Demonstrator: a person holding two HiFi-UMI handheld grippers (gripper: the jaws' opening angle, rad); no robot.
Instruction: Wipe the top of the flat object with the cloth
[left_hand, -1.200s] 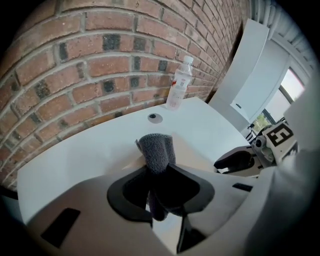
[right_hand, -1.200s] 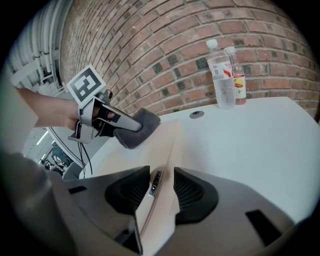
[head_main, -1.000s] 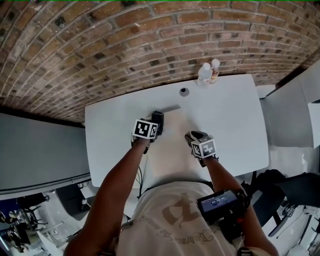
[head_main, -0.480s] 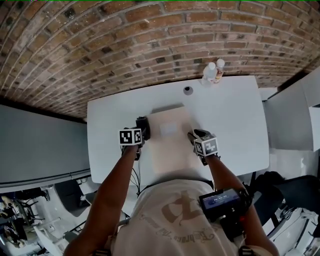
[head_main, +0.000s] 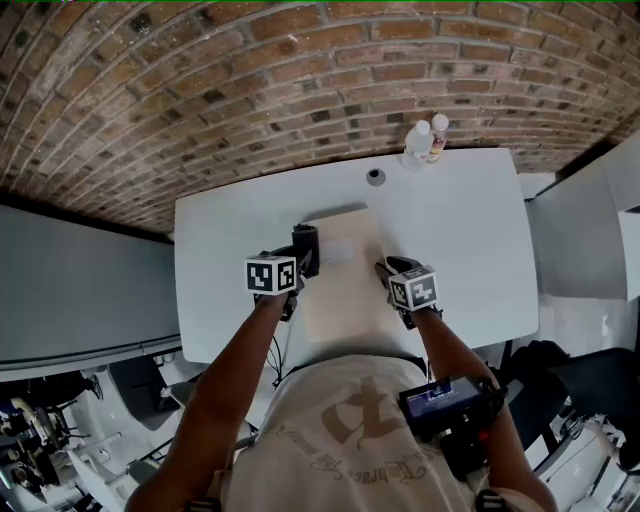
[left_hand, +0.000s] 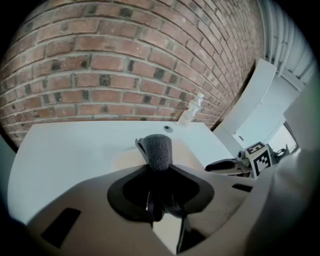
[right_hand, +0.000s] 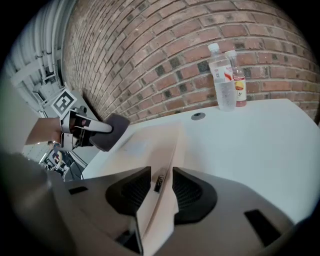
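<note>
The left gripper (left_hand: 159, 175) is clamped tight on a rolled grey cloth (left_hand: 156, 149), which is poised at the far left edge of the pale flat board (head_main: 340, 285) lying on the white table (head_main: 470, 250). Whether it touches is unclear. The right gripper (right_hand: 161, 182), jaws just closing, pinches the board's near right edge. Wiping seems under way, with most of the top probably still left to do.
</note>
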